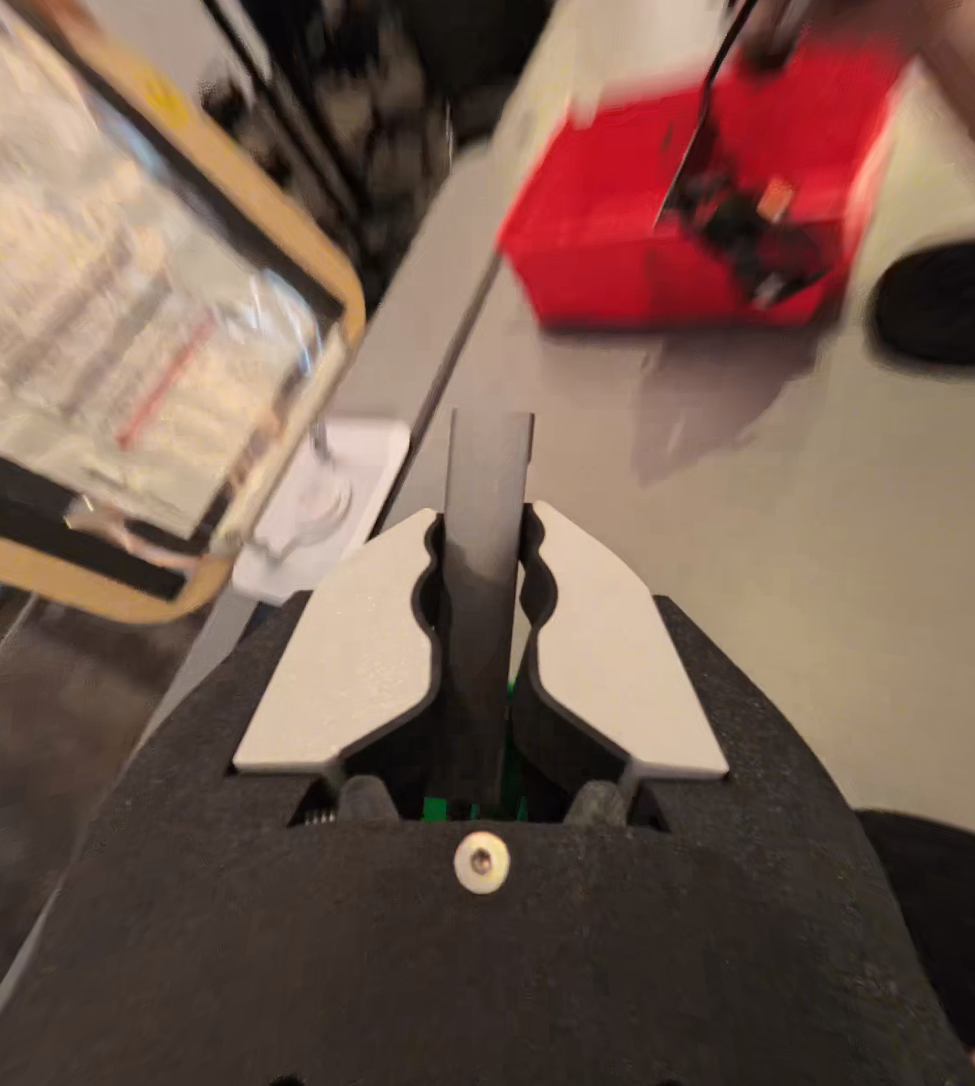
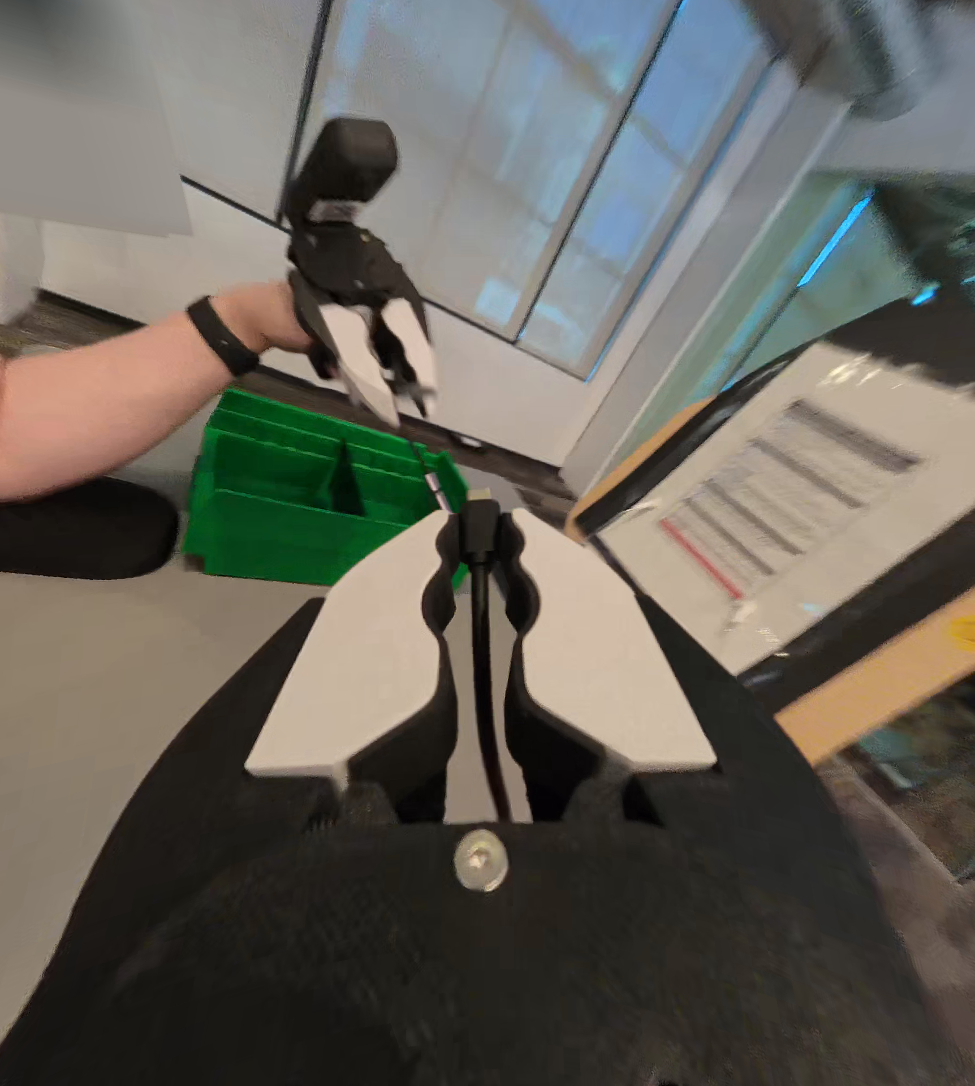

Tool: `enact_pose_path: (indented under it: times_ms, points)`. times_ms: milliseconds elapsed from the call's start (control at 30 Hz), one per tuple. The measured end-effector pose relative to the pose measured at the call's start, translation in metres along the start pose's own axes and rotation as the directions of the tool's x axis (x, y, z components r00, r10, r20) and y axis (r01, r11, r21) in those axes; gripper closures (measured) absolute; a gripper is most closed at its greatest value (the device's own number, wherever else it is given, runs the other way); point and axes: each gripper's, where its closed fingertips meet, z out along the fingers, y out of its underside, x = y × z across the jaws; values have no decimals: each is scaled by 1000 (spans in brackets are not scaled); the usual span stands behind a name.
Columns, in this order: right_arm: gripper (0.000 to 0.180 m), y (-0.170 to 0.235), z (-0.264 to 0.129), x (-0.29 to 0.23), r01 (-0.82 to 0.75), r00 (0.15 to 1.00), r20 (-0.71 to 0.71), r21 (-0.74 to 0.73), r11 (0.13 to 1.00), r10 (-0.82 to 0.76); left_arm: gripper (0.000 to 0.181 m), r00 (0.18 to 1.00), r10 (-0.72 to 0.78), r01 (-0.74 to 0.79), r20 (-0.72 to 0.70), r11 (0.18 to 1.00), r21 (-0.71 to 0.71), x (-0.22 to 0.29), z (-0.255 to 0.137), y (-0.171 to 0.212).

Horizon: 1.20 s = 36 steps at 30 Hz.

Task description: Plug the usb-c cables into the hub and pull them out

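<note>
My left gripper (image 1: pixel 482 512) is shut on a dark grey flat hub (image 1: pixel 488 464), which sticks out forward between the jaws above a pale table (image 1: pixel 708 587). My right gripper (image 2: pixel 476 516) is shut on the black USB-C cable (image 2: pixel 482 646) just behind its plug (image 2: pixel 478 529); the metal tip pokes out past the fingertips. The right wrist view also shows the left gripper (image 2: pixel 400 394) farther off, raised in a hand with a black wristband, with a thin grey piece (image 2: pixel 432 479) hanging below it. The plug and that piece are apart. Both views are motion-blurred.
A red bin (image 1: pixel 620 235) with black cables in it stands on the table at the upper right, and a thin cable (image 1: pixel 694 147) runs down into it. A green bin (image 2: pixel 297 505) stands behind the right gripper. A tan-framed board (image 1: pixel 273 211) leans at the table's edge. Tip to tip, the grippers are about 20 cm apart.
</note>
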Motion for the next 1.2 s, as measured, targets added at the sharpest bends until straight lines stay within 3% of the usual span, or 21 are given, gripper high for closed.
enact_pose_path:
  times_ms: [67, 133, 233, 367, 500, 567, 733, 800, 867, 967, 1067, 1133, 1200]
  points:
    - [165, -9, -7, 2, 40, 999, -33, -42, 998, -42, 158, 998, 37, -26, -50, 976, 216, 14, -31, -35]
    - [165, -8, -8, 13, 56, 992, -106, -104, 993, -67, 158, 993, 114, -97, -37, 944, 317, 28, -45, -59]
    - [165, -16, -29, 31, 94, 962, -235, -180, 979, -135, 158, 983, 175, -152, -54, 944, 291, 45, -39, -68]
    - [165, -16, -75, 41, 79, 943, -294, -265, 961, -159, 158, 973, 205, -172, -105, 949, 262, 58, -23, -71]
    - [165, 25, -111, 52, 26, 943, -305, -334, 942, -134, 158, 961, 234, -193, -144, 948, 253, 68, -14, -73]
    - [165, 59, -119, 49, -89, 966, -257, -371, 924, -11, 158, 957, 244, -199, -158, 947, 254, 72, -11, -75]
    - [157, 150, -148, 41, -270, 953, -276, -593, 758, 124, 158, 948, 264, -219, -178, 946, 241, 80, -3, -77]
    - [148, 162, -158, 51, -344, 919, -373, -592, 729, 130, 158, 945, 268, -220, -186, 945, 242, 83, 2, -79]
    - [144, 144, -161, 65, -336, 895, -437, -535, 775, 87, 158, 939, 273, -218, -209, 943, 253, 90, 7, -84]
    - [137, 63, -136, 72, -132, 896, -440, -400, 907, -64, 158, 932, 280, -212, -232, 937, 278, 101, 18, -95]
    - [129, -20, -60, 19, 115, 958, -231, -233, 965, -170, 158, 925, 264, -157, -273, 920, 358, 111, 23, -111]
    - [126, -31, -7, -32, 199, 977, -28, -212, 957, -209, 158, 919, 228, -76, -323, 904, 422, 115, 22, -124]
    - [126, -18, 34, -62, 242, 970, 70, -259, 935, -232, 158, 904, 201, -3, -378, 885, 465, 120, 19, -133]
